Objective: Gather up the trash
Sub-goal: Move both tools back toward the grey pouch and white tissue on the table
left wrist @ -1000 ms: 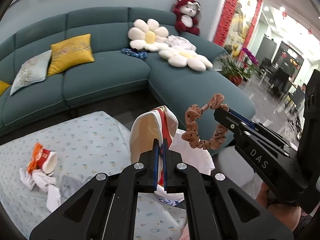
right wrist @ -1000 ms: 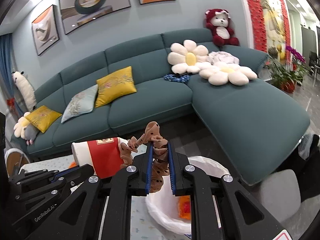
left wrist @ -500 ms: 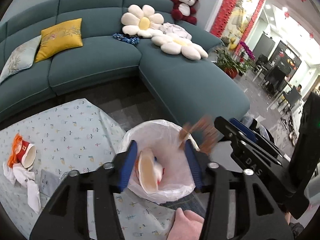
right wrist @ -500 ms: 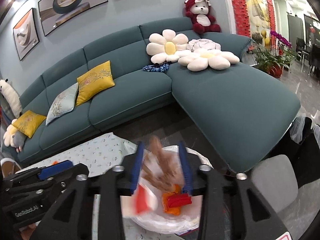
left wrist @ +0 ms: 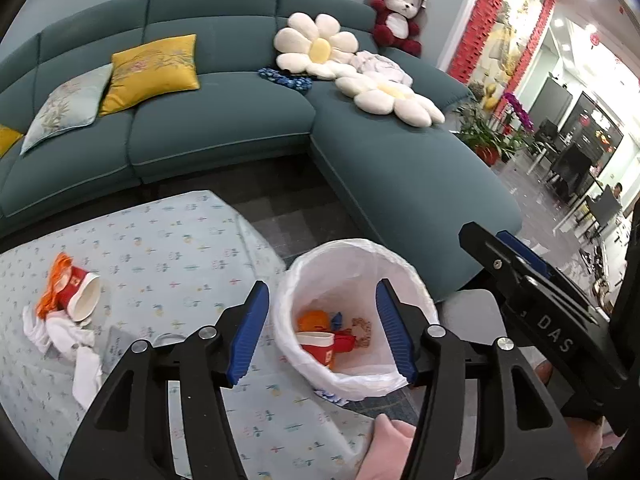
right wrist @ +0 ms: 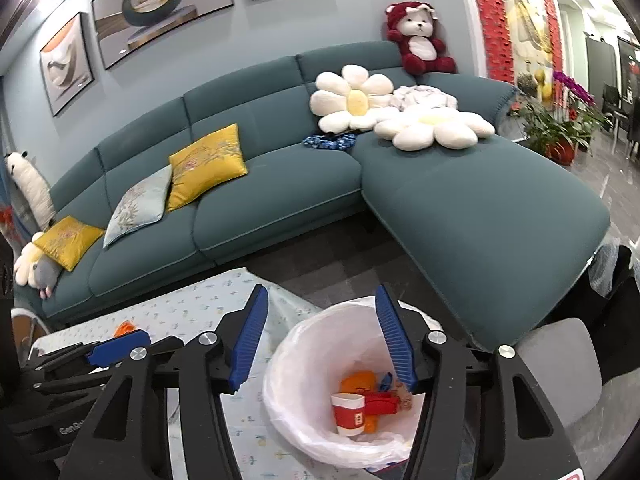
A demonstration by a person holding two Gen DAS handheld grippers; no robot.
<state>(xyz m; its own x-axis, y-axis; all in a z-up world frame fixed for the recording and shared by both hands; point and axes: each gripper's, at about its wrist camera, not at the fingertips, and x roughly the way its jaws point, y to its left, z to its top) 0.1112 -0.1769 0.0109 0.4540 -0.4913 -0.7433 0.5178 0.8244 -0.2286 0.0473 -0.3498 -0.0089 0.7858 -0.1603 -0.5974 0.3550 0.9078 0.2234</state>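
Observation:
A white bag-lined bin (left wrist: 400, 264) (right wrist: 280, 360) stands beside the table. Inside it lie a red paper cup (left wrist: 316, 350) (right wrist: 348, 414), a brown dotted scrunchie (left wrist: 362, 334) (right wrist: 404, 398) and orange scraps (left wrist: 314, 318). My left gripper (left wrist: 320, 286) hovers over the bin, jaws opening, with nothing between them. My right gripper (right wrist: 321, 292) hangs over the same bin, jaws also opening and empty. Each gripper shows in the other's view: the right gripper (left wrist: 500, 248) and the left gripper (right wrist: 116, 346). On the table lie another red cup (left wrist: 82, 294) and white tissues (left wrist: 76, 344).
The table's patterned cloth (left wrist: 160, 248) reaches the bin's left side. A teal corner sofa (left wrist: 400, 168) with cushions runs behind and to the right. A grey stool (right wrist: 560, 360) sits right of the bin. Part of a person's hand (left wrist: 388, 452) shows at the bottom.
Both grippers went from shut to open. The red cup left the left gripper and the scrunchie left the right one; both now lie in the bin. Both grippers sank slightly.

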